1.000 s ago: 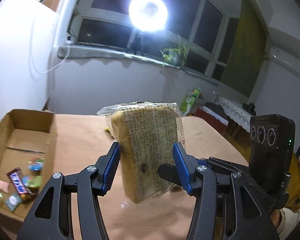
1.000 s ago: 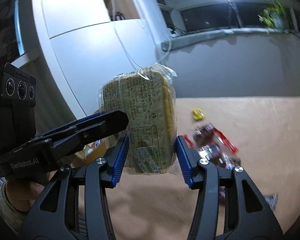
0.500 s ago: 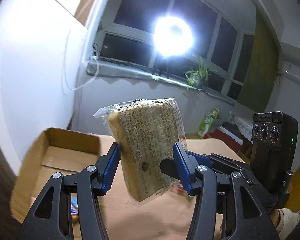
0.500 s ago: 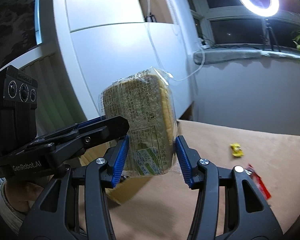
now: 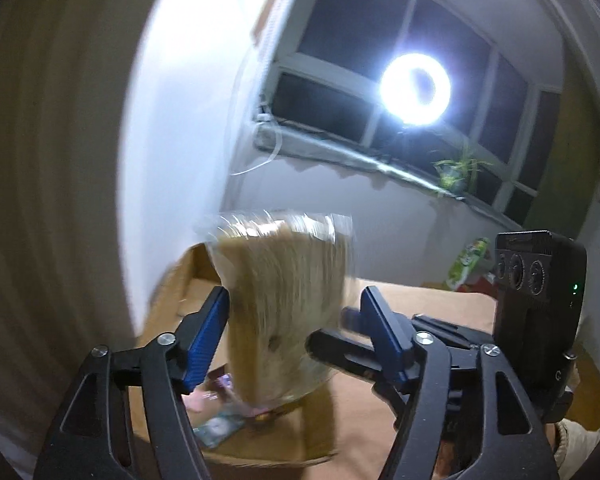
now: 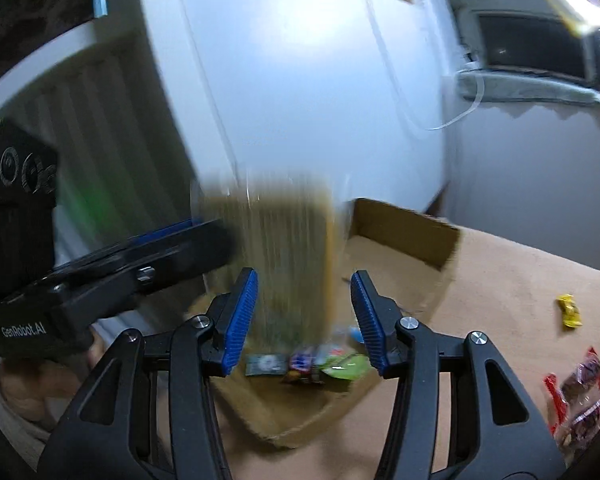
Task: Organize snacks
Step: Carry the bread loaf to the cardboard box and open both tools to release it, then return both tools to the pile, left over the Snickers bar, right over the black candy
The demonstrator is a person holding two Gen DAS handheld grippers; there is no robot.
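Left gripper (image 5: 296,336): we're opening the jaws, pads leaving the bread pack (image 5: 284,300).
Right gripper (image 6: 304,320): jaws apart, bread blurring between.
Bread: soft, light, slippery; we're favouring its flat sides above the box (image 6: 412,232).

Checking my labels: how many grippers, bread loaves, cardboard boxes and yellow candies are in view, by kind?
bagged bread loaf: 1
grippers: 2, the left gripper, jaws opening with the loaf between them, and the right gripper
cardboard box: 1
yellow candy: 1
Total: 5
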